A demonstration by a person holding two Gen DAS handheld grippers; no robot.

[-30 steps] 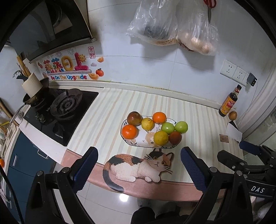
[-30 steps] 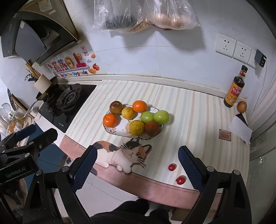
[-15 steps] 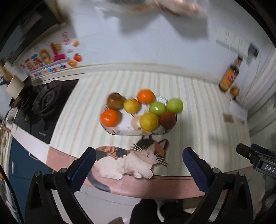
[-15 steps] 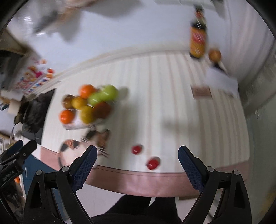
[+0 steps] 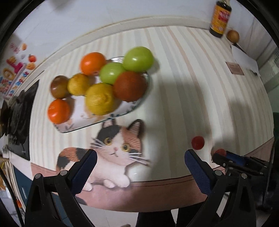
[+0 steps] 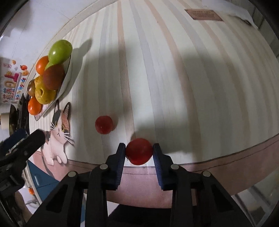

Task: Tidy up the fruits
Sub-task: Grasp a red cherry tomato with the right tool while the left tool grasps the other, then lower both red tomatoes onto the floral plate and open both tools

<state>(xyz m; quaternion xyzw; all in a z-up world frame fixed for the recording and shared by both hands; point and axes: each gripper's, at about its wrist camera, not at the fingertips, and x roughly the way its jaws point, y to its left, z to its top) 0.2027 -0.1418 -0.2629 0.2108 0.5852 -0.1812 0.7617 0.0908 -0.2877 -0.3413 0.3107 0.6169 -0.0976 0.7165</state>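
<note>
A patterned plate [image 5: 97, 120] on the striped counter holds several fruits: oranges, yellow citrus, green apples, a dark red fruit. Two small red tomatoes lie near the counter's front edge. My right gripper [image 6: 139, 151] is shut on the nearer tomato [image 6: 139, 151], both pads touching its sides. The other tomato [image 6: 104, 124] lies free just left of it, and shows in the left wrist view [image 5: 197, 142]. My left gripper [image 5: 139, 163] is open and empty above the cat mat [image 5: 113, 150]. The plate of fruit [image 6: 65, 82] shows at far left in the right wrist view.
A dark sauce bottle [image 5: 220, 17] and a brown egg [image 5: 232, 35] stand at the back right by the wall. A brown card [image 6: 203, 14] and white paper lie at the right. A black gas hob [image 5: 19, 111] is at the left.
Both grippers have moved down and closer to the counter. My right gripper swung right to the two tomatoes and closed on the nearer one. The left stayed open.
</note>
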